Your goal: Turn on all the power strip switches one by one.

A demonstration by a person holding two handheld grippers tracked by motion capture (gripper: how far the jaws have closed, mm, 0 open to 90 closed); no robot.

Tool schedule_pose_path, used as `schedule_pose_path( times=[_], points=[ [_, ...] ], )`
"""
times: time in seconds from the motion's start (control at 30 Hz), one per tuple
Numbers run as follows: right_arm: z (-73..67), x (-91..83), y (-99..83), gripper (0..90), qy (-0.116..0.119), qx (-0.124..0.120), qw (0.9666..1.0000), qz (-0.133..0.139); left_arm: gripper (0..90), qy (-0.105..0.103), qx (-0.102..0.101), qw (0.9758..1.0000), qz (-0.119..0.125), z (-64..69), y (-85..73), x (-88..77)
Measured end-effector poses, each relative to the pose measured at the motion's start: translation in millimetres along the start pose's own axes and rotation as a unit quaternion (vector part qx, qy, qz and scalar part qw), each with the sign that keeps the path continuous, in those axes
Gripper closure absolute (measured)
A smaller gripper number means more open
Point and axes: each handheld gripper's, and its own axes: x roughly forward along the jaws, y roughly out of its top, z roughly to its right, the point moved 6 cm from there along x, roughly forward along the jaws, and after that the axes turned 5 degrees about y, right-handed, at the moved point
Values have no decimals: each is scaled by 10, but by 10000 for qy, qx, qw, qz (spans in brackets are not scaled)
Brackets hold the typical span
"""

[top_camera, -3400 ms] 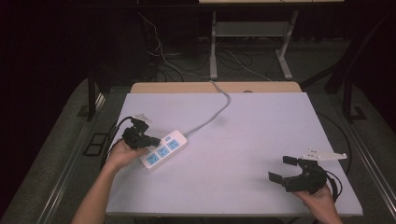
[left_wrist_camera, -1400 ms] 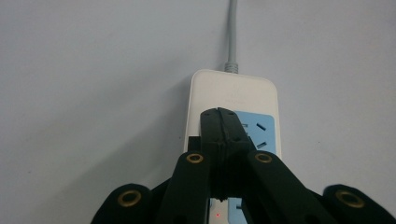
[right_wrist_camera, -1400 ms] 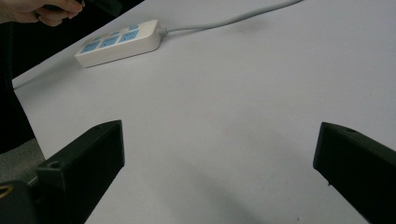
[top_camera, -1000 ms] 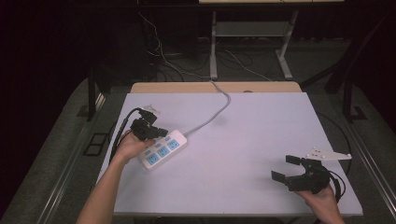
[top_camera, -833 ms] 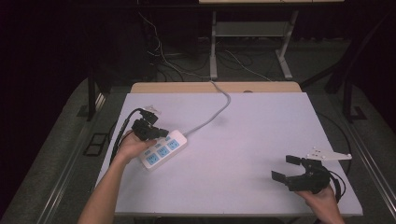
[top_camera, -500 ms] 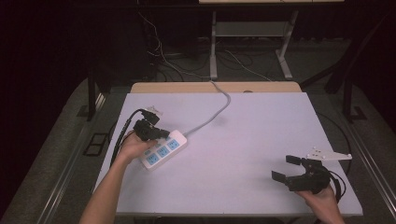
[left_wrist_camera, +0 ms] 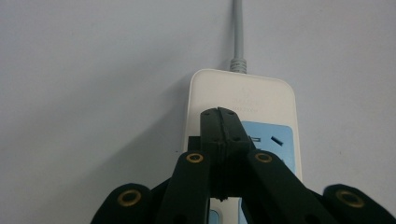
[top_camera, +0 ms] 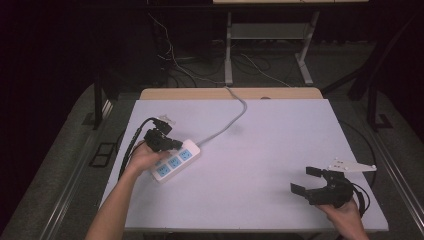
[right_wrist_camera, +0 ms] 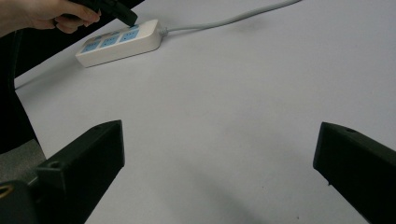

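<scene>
The room beyond is lying in darkness, with loose cables trailing across grey floor (top_camera: 65,165) and the pale legs of another stand (top_camera: 229,55) rising at the back. The white desk (top_camera: 280,150) is taking up the middle, its tan far edge showing behind the sheet, and most of its centre and right half is lying bare, giving open room between the two hands. The white power strip (top_camera: 176,159) is lying slantwise near the desk's left side, blue sockets facing up, its grey cord (top_camera: 235,117) running off over the far edge. The left gripper (top_camera: 170,145) is resting with its jaws pressed together, tips down on the strip's cord end, right by the first blue socket (left_wrist_camera: 275,142). The right gripper (top_camera: 306,179) is hovering well apart near the front right corner, jaws spread wide and holding nothing.
</scene>
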Motion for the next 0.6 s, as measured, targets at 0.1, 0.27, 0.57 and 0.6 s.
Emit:
schedule_pose_path(
  times=[0.1, 0.27, 0.57, 0.6],
  points=[
    [5, -2, 2, 20, -2, 3, 10000, 7, 896, -27, -24, 10000, -7, -6, -4, 8],
    [-1, -7, 2, 20, -3, 11, 10000, 13, 898, -95, -83, 9999, -12, -19, -11, 19],
    [-8, -7, 1, 20, 11, -3, 10000, 22, 900, -65, -235, 9997, -96, -40, 5, 55],
    [-12, -8, 2, 20, 11, -17, 10000, 17, 900, -52, -281, 9996, -19, -46, 7, 67]
  ],
)
